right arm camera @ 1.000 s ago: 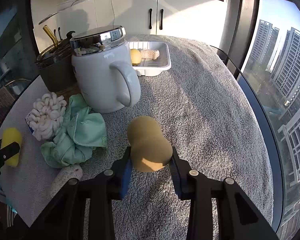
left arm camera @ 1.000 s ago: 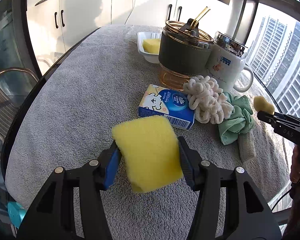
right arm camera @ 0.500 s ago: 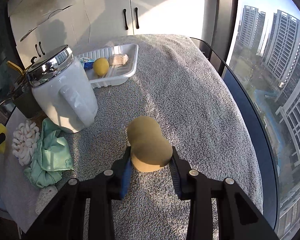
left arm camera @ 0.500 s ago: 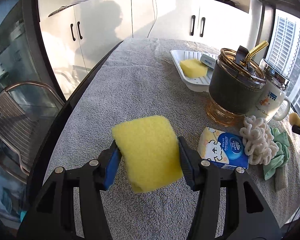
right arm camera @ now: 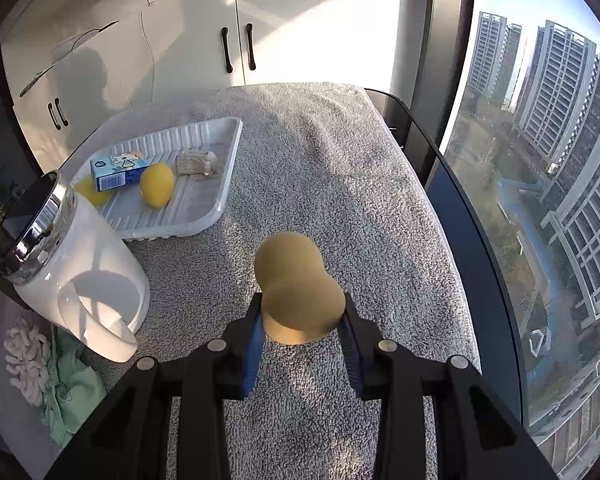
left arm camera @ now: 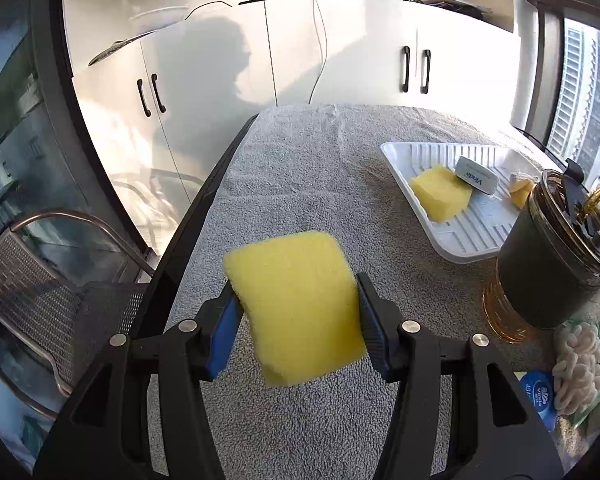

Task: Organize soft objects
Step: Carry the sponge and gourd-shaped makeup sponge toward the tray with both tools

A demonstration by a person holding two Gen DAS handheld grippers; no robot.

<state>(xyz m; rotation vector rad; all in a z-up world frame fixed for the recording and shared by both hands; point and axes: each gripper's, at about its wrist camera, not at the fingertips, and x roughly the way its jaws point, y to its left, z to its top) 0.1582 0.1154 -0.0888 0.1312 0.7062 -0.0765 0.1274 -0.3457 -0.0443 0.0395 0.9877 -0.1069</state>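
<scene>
Both tongs have travelled along the table toward the white tray since the earlier frames, each keeping its load; the tray now sits far nearer in both views.

Left tongs (left arm camera: 296, 312): pinching a yellow sponge block (left arm camera: 296, 306) by its two sides, held clear above the grey towel (left arm camera: 312, 168) that covers the table.

Right tongs (right arm camera: 300, 316): pinching a tan gourd-shaped sponge (right arm camera: 296, 284) at its wider end, narrow end pointing away, above the same towel.

White tray (right arm camera: 220, 168): ribbed, lying on the towel ahead of both tongs. Contents: a second yellow sponge (left arm camera: 440, 192), a small blue-and-white box (right arm camera: 118, 170), a yellow egg-shaped sponge (right arm camera: 157, 184), a beige knitted piece (right arm camera: 196, 162).

Dark cup with amber glass base (left arm camera: 556, 268): standing just beside the tray's near corner.

White lidded mug (right arm camera: 76, 264): upright, chrome lid, near the tray.

Loose items still on the towel: a cream looped scrubber (right arm camera: 24, 360), touching a crumpled green cloth (right arm camera: 72, 392); a blue tissue pack (left arm camera: 538, 396), partly cut off at the frame edge.

Surroundings: white cabinets (right arm camera: 236, 32), a metal mesh chair (left arm camera: 40, 292).
</scene>
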